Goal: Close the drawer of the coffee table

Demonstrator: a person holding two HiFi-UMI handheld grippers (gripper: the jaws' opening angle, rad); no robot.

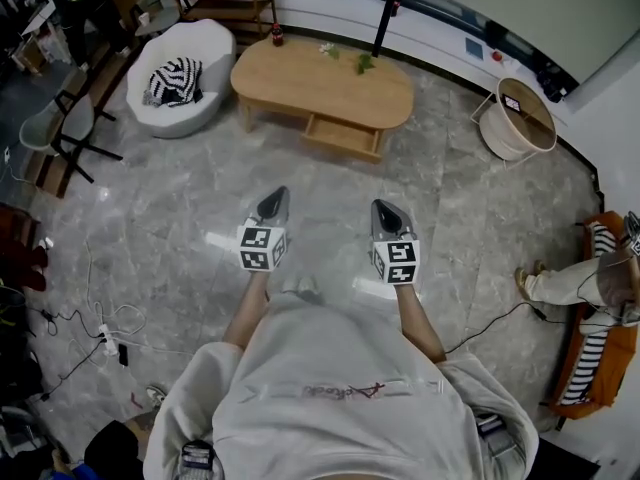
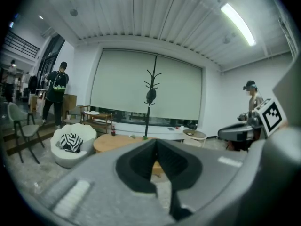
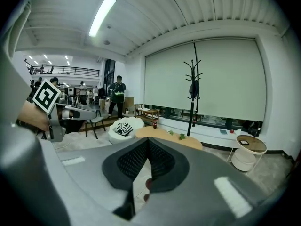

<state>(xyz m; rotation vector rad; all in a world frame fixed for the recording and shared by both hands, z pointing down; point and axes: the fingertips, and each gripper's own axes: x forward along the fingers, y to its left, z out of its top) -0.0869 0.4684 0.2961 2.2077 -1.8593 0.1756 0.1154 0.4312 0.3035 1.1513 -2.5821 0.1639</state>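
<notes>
The oval wooden coffee table (image 1: 320, 80) stands ahead across the marble floor, with its drawer (image 1: 345, 136) pulled out on the near side. Both grippers are held out in front of the person, well short of the table. The left gripper (image 1: 273, 204) is shut with nothing in it, and so is the right gripper (image 1: 388, 214). In the left gripper view the table (image 2: 113, 142) shows just beyond the shut left gripper (image 2: 156, 143), with the right gripper (image 2: 240, 131) alongside. In the right gripper view the table (image 3: 171, 138) lies past the shut right gripper (image 3: 148, 141).
A white armchair (image 1: 180, 73) with a striped cushion sits left of the table. A round white side table (image 1: 520, 118) stands to its right and a coat stand (image 1: 390, 13) behind it. Cables (image 1: 90, 328) trail on the floor at left. A person (image 1: 585, 278) sits on an orange sofa at right.
</notes>
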